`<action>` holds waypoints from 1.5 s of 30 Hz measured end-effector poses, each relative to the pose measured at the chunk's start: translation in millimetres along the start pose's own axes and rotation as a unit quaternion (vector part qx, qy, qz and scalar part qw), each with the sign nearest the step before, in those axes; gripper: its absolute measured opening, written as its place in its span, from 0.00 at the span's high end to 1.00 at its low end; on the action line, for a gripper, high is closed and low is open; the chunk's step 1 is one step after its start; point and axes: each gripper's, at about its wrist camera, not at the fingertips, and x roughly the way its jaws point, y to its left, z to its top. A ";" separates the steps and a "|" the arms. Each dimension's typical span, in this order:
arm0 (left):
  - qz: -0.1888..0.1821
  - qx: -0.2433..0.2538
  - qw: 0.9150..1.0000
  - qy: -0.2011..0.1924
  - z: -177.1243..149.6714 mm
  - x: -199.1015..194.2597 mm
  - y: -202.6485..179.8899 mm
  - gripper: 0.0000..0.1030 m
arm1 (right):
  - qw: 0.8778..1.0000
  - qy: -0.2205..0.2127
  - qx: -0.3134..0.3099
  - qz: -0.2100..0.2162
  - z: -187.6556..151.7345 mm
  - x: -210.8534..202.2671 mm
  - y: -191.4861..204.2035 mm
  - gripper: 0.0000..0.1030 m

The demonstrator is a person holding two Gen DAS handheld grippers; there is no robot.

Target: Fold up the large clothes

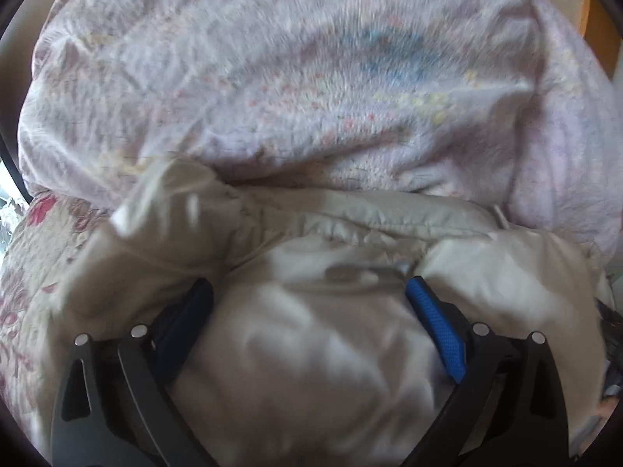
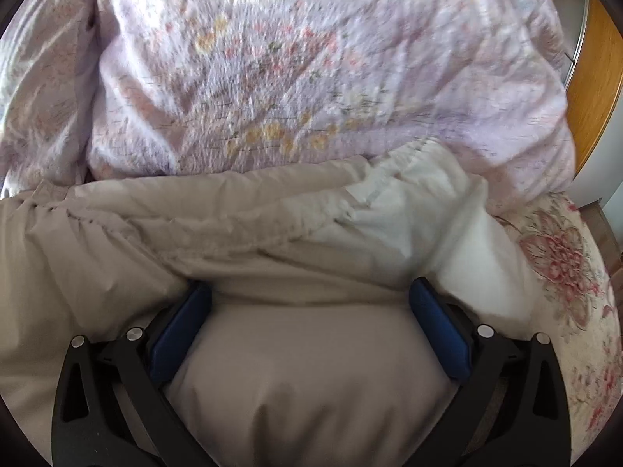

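Note:
A puffy beige padded garment (image 1: pixel 303 350) lies bunched on the bed, filling the lower half of the left wrist view. My left gripper (image 1: pixel 309 292) is pushed into it, jaws wide apart, and a thick bulge of fabric sits between the blue pads (image 1: pixel 436 323). The right wrist view shows the same garment (image 2: pixel 311 381), with a gathered seam and a paler white part (image 2: pixel 447 241) at the right. My right gripper (image 2: pixel 310 292) also stands wide open astride a swell of the fabric. Neither gripper pinches the cloth.
A crumpled lilac floral duvet (image 1: pixel 311 78) (image 2: pixel 311 78) is heaped just beyond the garment. A quilted bedspread with red flowers (image 1: pixel 35 272) (image 2: pixel 564 264) lies underneath. A wooden door or cabinet (image 2: pixel 595 78) stands at the far right.

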 end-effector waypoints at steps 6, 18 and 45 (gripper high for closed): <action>0.031 0.034 0.999 -0.026 -12.1 -46.1 19.0 0.04 | 0.998 -0.053 -0.001 -0.016 -17.0 -46.5 -12.5 0.01; 0.091 0.062 0.994 -0.021 -23.1 -37.7 31.0 0.02 | 0.999 0.008 -0.010 -0.030 -33.9 -37.1 -14.8 0.01; 0.066 0.020 0.997 -0.036 -34.1 -10.4 54.0 0.02 | 0.999 -0.003 -0.027 -0.022 -38.9 -29.7 -27.1 0.01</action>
